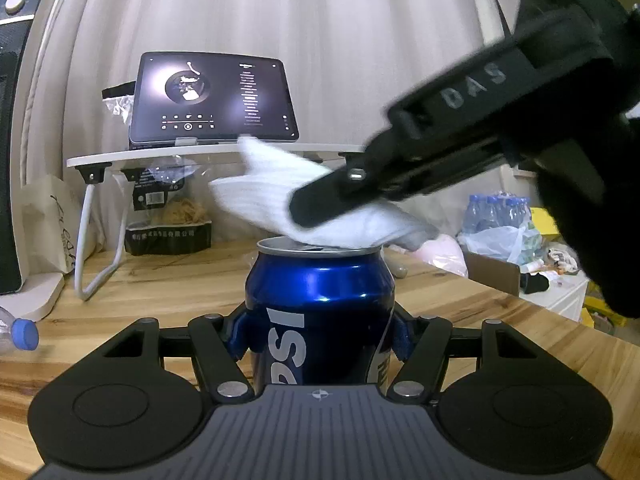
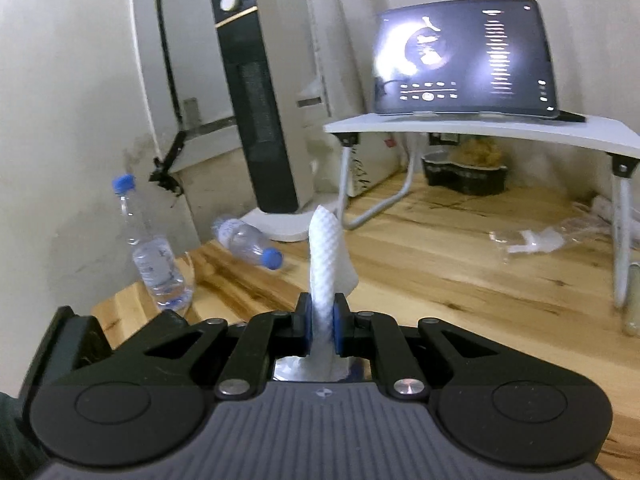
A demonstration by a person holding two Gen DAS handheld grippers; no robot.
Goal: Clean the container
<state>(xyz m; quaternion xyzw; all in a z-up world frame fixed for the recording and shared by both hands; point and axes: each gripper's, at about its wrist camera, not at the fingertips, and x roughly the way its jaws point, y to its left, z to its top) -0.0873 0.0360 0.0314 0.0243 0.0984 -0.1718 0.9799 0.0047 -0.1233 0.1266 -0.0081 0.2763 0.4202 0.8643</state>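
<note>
The left gripper [image 1: 320,340] clamps the can [image 1: 320,300] upright over the table [image 1: 168,280] so it cannot turn, while the right gripper [image 2: 323,328] pinches a folded cloth [image 2: 326,264] pressed flat against the can's top for wiping.

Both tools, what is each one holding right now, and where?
Left tool grips the blue can around its lower body; right tool pinches the white cloth near one end.

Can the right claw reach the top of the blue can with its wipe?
Probably yes. The right claw is pinching the white wipe, and the wipe already lies on the top of the blue can. Nothing sits between them, and the left claw holds the can steady.
</note>
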